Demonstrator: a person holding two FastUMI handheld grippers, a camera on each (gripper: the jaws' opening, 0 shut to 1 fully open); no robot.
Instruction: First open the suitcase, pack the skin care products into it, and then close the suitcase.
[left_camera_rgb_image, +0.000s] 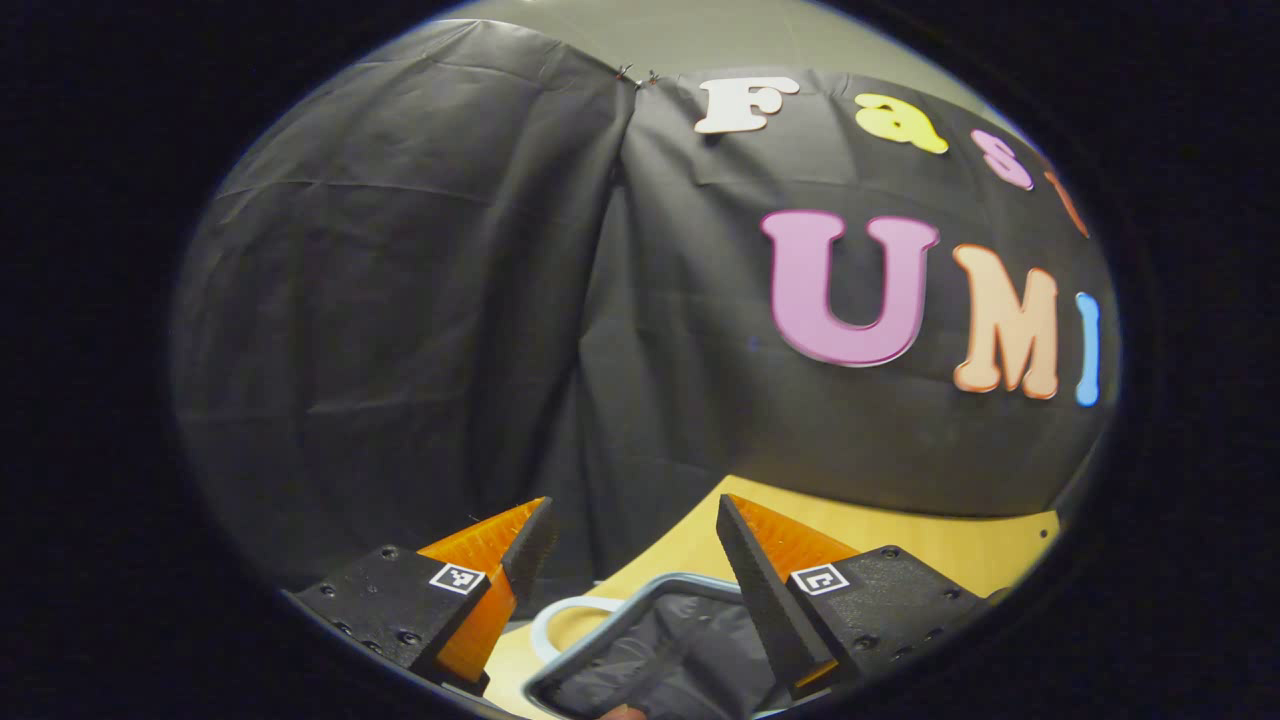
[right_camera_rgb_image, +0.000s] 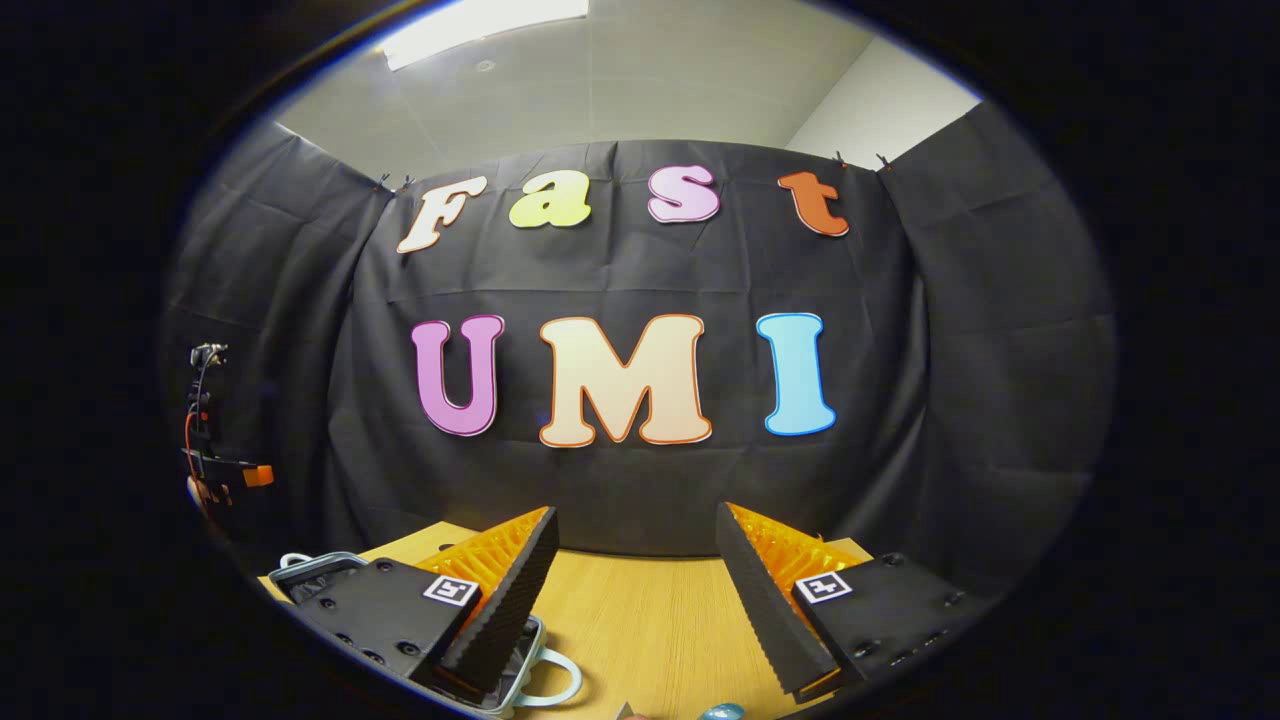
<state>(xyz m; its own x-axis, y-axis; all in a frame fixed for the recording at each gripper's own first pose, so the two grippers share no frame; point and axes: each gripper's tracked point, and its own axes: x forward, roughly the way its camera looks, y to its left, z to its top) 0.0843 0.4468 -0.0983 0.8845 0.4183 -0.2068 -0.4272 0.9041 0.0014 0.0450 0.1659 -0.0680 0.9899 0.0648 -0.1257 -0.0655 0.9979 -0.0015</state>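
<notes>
In the left gripper view my left gripper (left_camera_rgb_image: 633, 545) stands open above the suitcase (left_camera_rgb_image: 660, 650), whose lid is up: a pale rim frames a dark grey lining, and a pale handle (left_camera_rgb_image: 565, 615) sticks out at its left. Nothing sits between the fingers. In the right gripper view my right gripper (right_camera_rgb_image: 636, 555) is open over the wooden table (right_camera_rgb_image: 640, 610), with nothing held. The suitcase (right_camera_rgb_image: 320, 572) lies at the lower left behind the left finger, its handle (right_camera_rgb_image: 555, 685) showing below. The tip of a small blue item (right_camera_rgb_image: 722, 712) peeks in at the bottom edge.
The black cloth wall rises close behind the table in both views. The other gripper and the hand holding it (right_camera_rgb_image: 215, 475) show at the far left of the right gripper view. Bare wood (left_camera_rgb_image: 900, 545) lies beyond the suitcase.
</notes>
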